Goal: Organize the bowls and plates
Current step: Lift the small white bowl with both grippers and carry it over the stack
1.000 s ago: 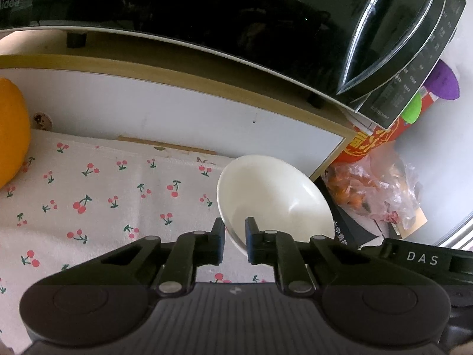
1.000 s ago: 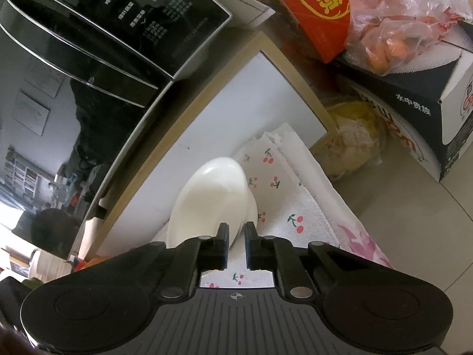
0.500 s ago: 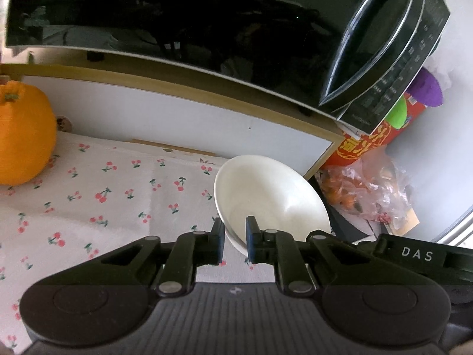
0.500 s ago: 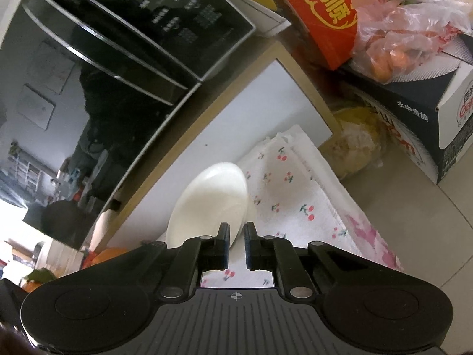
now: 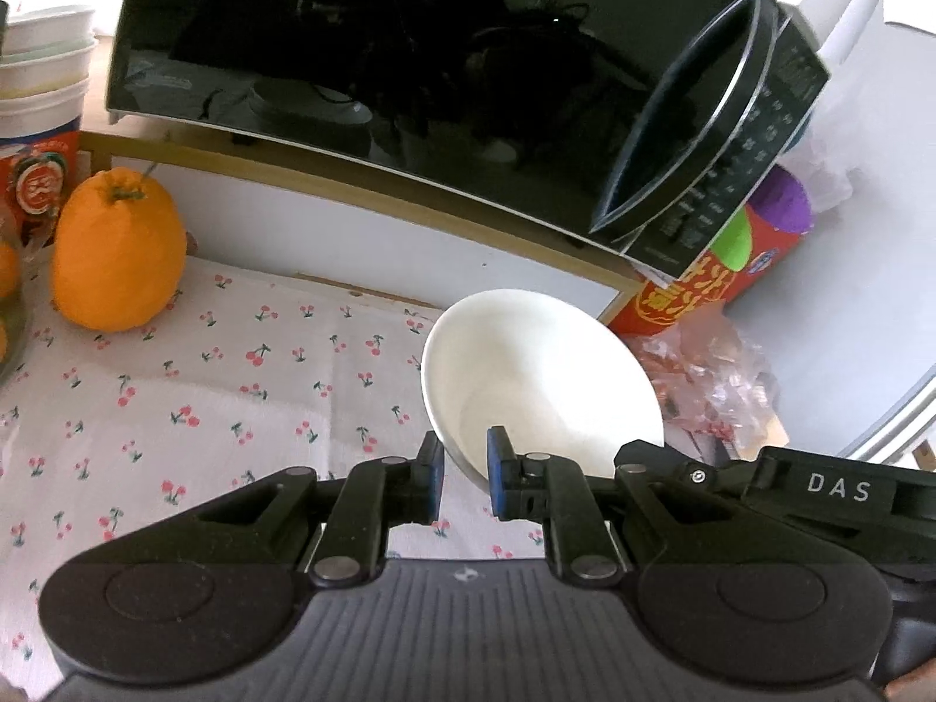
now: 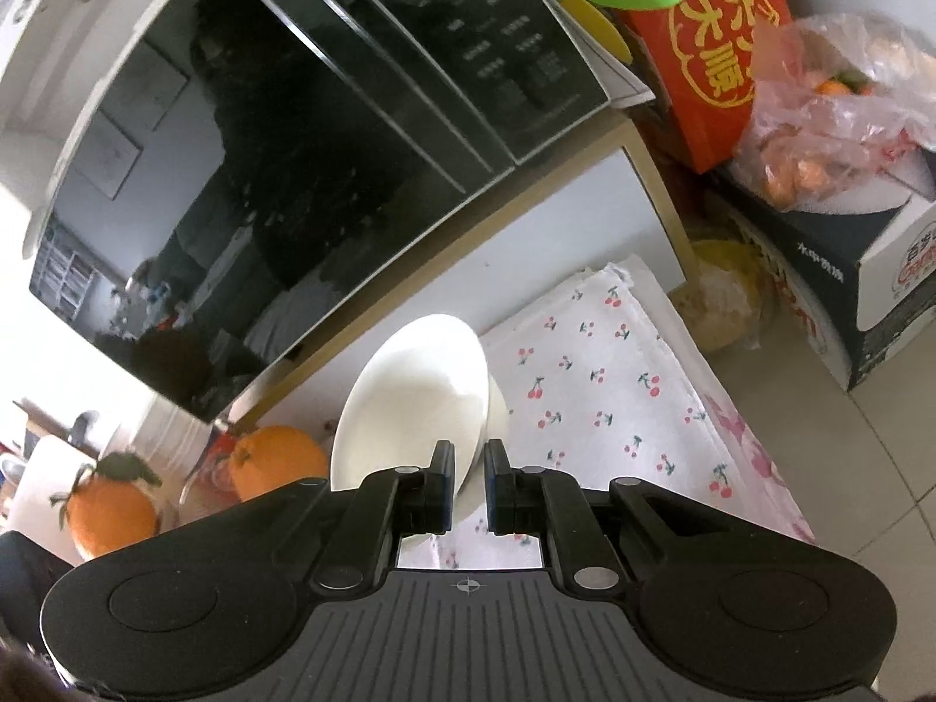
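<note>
My left gripper [image 5: 463,471] is shut on the near rim of a white bowl [image 5: 538,374], held tilted above the cherry-print cloth [image 5: 205,398]. My right gripper [image 6: 468,482] is shut on the rim of a white plate [image 6: 409,398], held on edge and tilted, above the same cloth [image 6: 614,398]. A second white piece shows just behind the plate's right edge; I cannot tell what it is.
A black microwave [image 5: 439,88] on a white shelf stands behind the cloth. A large orange [image 5: 117,251] sits at the cloth's left; more oranges [image 6: 111,512] show in the right wrist view. A red carton [image 6: 708,52], a bag of fruit [image 6: 842,134] and a dark box [image 6: 848,292] lie right.
Both grippers have pulled back and up with the bowl and plate. The orange and stacked cups have come into the left wrist view, and oranges into the right wrist view.
</note>
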Available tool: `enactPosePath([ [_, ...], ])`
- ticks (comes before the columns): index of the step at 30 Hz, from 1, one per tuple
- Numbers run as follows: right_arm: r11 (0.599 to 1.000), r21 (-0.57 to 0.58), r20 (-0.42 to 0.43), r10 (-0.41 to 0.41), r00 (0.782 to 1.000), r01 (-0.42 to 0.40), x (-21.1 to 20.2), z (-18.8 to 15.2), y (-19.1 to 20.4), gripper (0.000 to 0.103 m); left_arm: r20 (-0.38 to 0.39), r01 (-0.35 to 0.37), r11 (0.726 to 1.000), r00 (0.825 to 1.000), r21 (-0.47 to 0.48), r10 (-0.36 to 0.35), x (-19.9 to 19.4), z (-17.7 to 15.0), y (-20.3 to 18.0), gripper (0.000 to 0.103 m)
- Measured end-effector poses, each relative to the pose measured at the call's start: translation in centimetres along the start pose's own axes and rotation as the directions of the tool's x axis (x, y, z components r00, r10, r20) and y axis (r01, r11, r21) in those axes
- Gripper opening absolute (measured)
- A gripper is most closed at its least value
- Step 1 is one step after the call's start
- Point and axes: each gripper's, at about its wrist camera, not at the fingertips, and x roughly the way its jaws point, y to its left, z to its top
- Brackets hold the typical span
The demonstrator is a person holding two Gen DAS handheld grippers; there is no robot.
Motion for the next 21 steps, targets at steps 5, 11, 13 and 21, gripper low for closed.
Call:
enactPosePath([
  [5, 1.000, -0.011, -0.004, -0.012, 1.000, 0.012, -1.9, -1.1, 0.7, 0.011, 0.004, 0.017, 1.000, 1.000, -0.001, -0.017, -2.0, -1.0, -0.3, 0.014],
  [11, 0.999, -0.023, -0.020, -0.034, 0.999, 0.034, -3.6, -2.6, 1.3, 0.011, -0.005, 0.030, 1.000, 1.000, -0.008, -0.030, -3.9, -2.4, -0.5, 0.014],
  [13, 0.999, -0.028, -0.023, -0.036, 0.999, 0.036, -4.1, -3.0, 1.7, 0.012, -0.005, 0.035, 0.999, 0.999, -0.010, -0.035, -4.5, -2.8, -0.3, 0.014],
  [21, 0.998, -0.026, -0.054, -0.056, 0.997, 0.054, -5.3, -5.0, 2.7, 0.012, -0.009, 0.028, 0.999, 1.000, 0.025, -0.028, -6.1, -3.6, -0.1, 0.014],
])
